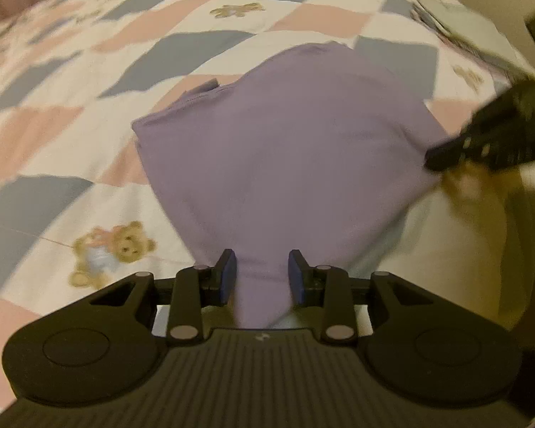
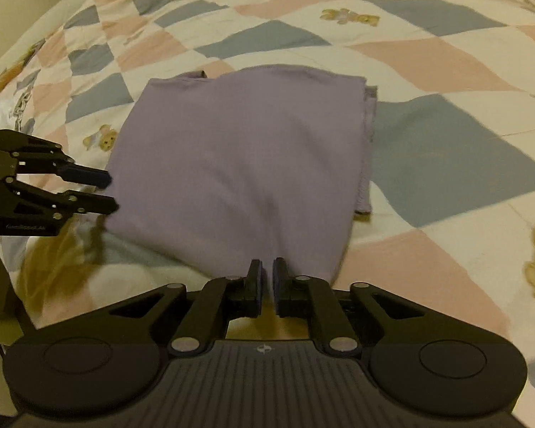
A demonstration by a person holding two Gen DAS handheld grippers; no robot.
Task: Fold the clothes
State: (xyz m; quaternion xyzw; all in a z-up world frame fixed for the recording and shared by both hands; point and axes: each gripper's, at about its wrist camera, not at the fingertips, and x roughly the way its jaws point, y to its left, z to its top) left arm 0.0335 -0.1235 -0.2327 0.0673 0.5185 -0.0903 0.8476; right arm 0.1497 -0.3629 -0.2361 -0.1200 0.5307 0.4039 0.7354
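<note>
A folded lilac garment [image 1: 285, 142] lies on a patchwork quilt [image 1: 71, 71]. In the left wrist view its near corner runs between the blue pads of my left gripper [image 1: 262, 271], bunched into a narrow neck, and the pads press on it from both sides. That gripper shows at the garment's left edge [image 2: 108, 192] in the right wrist view. My right gripper [image 2: 267, 276] has its fingers almost together on the garment's [image 2: 239, 149] near edge. In the left wrist view it [image 1: 435, 162] is a blurred black shape at the garment's right corner.
The quilt [image 2: 446, 135] has pink, grey-blue and cream squares with teddy-bear prints [image 1: 114, 249]. A yellowish patch [image 2: 60, 249] shows by the near edge of the bed. A cream wall or panel [image 2: 10, 10] rises at the far left.
</note>
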